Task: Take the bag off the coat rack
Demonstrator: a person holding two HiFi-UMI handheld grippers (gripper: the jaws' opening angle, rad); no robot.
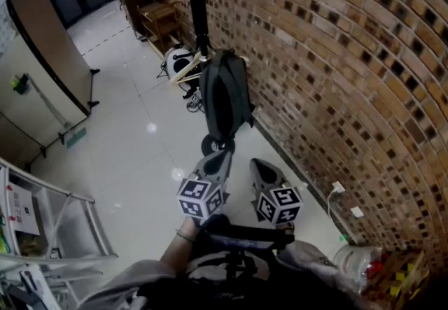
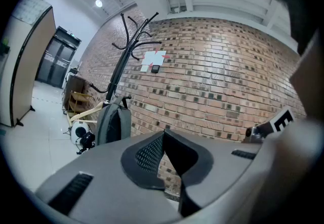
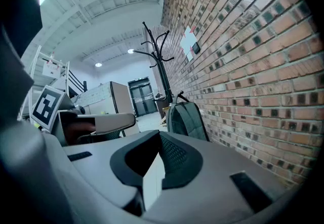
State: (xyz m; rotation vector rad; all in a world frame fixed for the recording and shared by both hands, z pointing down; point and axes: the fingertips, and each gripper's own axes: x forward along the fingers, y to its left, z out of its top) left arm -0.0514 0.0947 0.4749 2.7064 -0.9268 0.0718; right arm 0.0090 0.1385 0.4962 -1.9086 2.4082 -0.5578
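A dark grey backpack [image 1: 224, 102] hangs by its top loop from a black coat rack [image 1: 197, 1] that stands against the brick wall. My left gripper [image 1: 221, 156] and right gripper [image 1: 257, 163] are side by side in the air just short of the bag's lower end, apart from it. Both are shut with nothing between their pads. In the left gripper view the backpack [image 2: 112, 124] and the coat rack [image 2: 119, 66] are ahead on the left, beyond the left gripper [image 2: 163, 134]. The right gripper view has the backpack [image 3: 187, 119] just past the right gripper [image 3: 159, 135], under the coat rack [image 3: 161, 66].
The brick wall [image 1: 350, 78] runs along the right. A white round appliance [image 1: 179, 62] and wooden furniture [image 1: 157, 18] sit behind the rack's base. A tall brown partition [image 1: 52, 43] stands left, a metal shelf frame [image 1: 63, 224] lower left, a plastic bag [image 1: 360, 263] lower right.
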